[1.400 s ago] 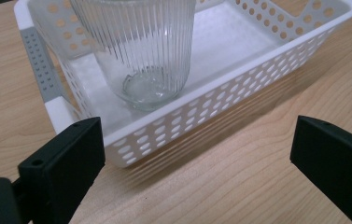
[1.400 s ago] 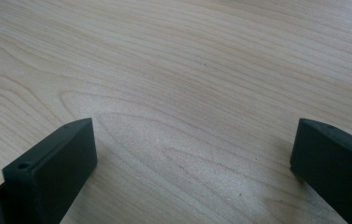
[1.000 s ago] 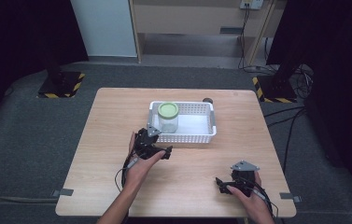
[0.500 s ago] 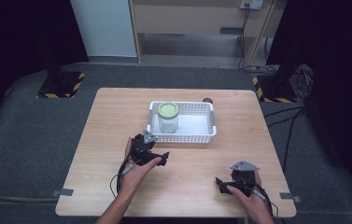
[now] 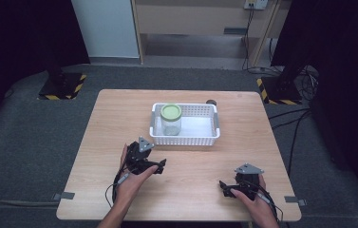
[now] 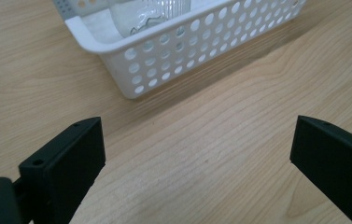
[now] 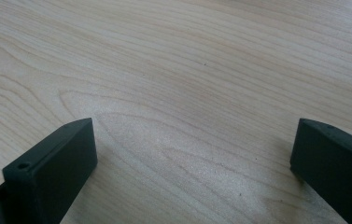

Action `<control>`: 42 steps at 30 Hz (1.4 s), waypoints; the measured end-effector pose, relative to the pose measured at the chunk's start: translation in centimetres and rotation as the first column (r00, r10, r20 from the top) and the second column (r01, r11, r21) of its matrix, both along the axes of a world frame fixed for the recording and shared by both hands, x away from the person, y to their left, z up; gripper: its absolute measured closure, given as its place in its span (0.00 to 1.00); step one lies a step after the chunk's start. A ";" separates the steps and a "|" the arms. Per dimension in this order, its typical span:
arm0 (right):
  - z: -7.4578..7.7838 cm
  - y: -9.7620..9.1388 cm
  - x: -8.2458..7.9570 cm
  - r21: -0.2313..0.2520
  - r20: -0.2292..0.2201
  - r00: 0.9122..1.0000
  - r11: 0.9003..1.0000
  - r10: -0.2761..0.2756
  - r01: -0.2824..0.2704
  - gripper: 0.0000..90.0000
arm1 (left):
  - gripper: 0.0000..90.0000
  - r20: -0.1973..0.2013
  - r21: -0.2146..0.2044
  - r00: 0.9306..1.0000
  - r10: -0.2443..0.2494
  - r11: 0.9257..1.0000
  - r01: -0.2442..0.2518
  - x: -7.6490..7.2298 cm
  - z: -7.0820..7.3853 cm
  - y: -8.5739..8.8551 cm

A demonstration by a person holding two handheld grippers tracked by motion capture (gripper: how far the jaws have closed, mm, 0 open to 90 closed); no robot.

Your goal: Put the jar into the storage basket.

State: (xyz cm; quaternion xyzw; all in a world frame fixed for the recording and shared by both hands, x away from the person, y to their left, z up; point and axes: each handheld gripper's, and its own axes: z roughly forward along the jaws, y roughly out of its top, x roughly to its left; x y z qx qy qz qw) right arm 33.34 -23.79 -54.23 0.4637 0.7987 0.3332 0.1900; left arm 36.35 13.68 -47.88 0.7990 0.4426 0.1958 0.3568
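Two claws, both spread wide and holding nothing: left claw [image 5: 160, 165] low over the bench [image 5: 119, 118] just short of the white basket [image 5: 200, 139], right claw [image 5: 224, 186] resting near the front right corner, well apart from it. Glass jar with green lid [image 5: 171, 118] upright inside the basket's left end, seen through the perforated wall [image 6: 173, 56] from the left gripper view. Judged as an approach or a pause, nothing yet grasped. Next move likely calls for lifting the left claw over the rim and closing around the jar. Pale wood grain, bare and dry. Beyond, grey carpet, dark curtains, striped stand bases [image 5: 61, 89], cables [image 5: 305, 76].
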 end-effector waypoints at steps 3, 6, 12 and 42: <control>0.0 0.0 0.0 0.000 0.000 1.000 1.000 0.000 0.000 0.00 | 0.02 -0.005 0.007 1.000 0.007 1.000 -0.007 -0.4 -0.3 0.5; 0.0 0.0 0.0 0.000 0.000 1.000 1.000 0.000 0.000 0.00 | 0.02 -0.015 0.006 1.000 0.014 1.000 -0.014 -0.8 -0.5 1.3; 0.0 0.0 0.0 0.000 0.000 1.000 1.000 0.000 0.000 0.00 | 0.02 -0.039 0.025 0.999 0.026 0.999 -0.025 -1.5 -1.2 3.2; 0.0 0.0 0.0 0.000 0.000 1.000 1.000 -0.002 0.002 0.00 | 0.00 -0.049 0.033 0.996 0.072 0.997 -0.070 -3.2 -6.2 6.0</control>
